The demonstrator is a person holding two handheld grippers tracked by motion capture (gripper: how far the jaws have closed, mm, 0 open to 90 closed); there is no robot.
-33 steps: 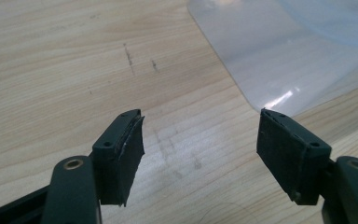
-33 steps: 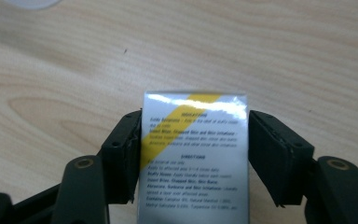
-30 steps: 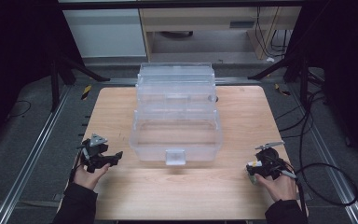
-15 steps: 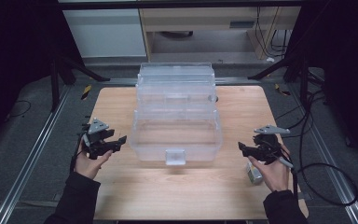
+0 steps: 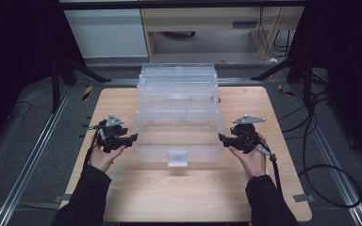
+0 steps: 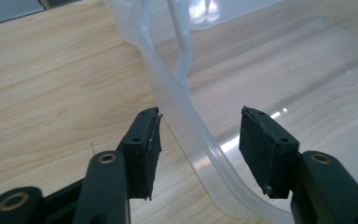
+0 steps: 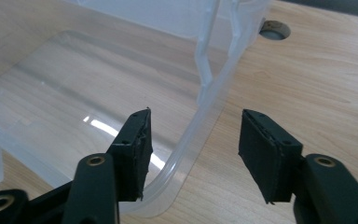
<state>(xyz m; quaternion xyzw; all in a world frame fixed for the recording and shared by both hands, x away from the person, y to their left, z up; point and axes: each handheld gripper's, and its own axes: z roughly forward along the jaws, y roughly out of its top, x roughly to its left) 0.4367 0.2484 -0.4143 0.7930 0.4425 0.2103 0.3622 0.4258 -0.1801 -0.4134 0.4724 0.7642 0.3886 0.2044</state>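
Flanking clear box (image 5: 177,122), fingers (image 6: 142,144) spread

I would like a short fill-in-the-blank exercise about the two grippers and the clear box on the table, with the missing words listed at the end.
1. The clear plastic box stands on a table made of ____.
2. The jaws of both the left gripper and the right gripper are ____.
3. Between the jaws of each gripper lies the box's ____.
4. In the high view, the left gripper is at the box's ____ side.

Missing words: wood; open; rim; left
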